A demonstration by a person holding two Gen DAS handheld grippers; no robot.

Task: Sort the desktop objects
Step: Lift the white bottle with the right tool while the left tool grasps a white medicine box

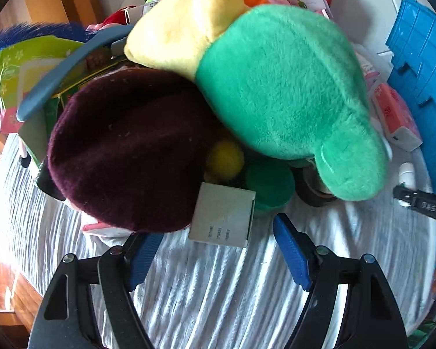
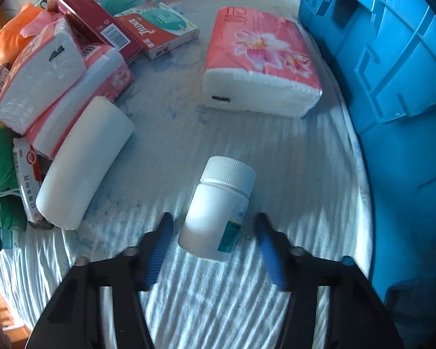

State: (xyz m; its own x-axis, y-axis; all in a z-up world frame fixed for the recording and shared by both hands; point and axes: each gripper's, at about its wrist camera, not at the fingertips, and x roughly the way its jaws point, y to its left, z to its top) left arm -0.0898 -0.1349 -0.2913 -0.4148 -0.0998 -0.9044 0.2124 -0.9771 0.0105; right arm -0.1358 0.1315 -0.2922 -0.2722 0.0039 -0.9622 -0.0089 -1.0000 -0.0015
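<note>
White ribbed cloth [image 2: 189, 305] is covering the tabletop under both grippers. Right gripper [image 2: 213, 250] is pointing steeply down with a white pill bottle [image 2: 215, 212] lying on its side between the blue pads [image 2: 269, 257]. Jaws are sitting close on either side, but a thin gap is showing on each side, so the pads are not pressing on it. Bottle is showing a ribbed white screw cap [image 2: 228, 173] pointing away from the gripper, a smooth white body and a teal-and-yellow label wrapping its right side. It is lying near the tabletop's right edge, just beside a blue plastic crate [image 2: 392, 87]. Pink floral tissue pack [image 2: 261, 61] is lying farther back, more tissue packs [image 2: 40, 75] and medicine boxes [image 2: 157, 32] piling up at the left. Left gripper [image 1: 218, 258] is spread wide and holding nothing, hanging over bare cloth in front of a grey box [image 1: 222, 215], a maroon hat [image 1: 125, 151] and a green plush toy [image 1: 290, 93].
</note>
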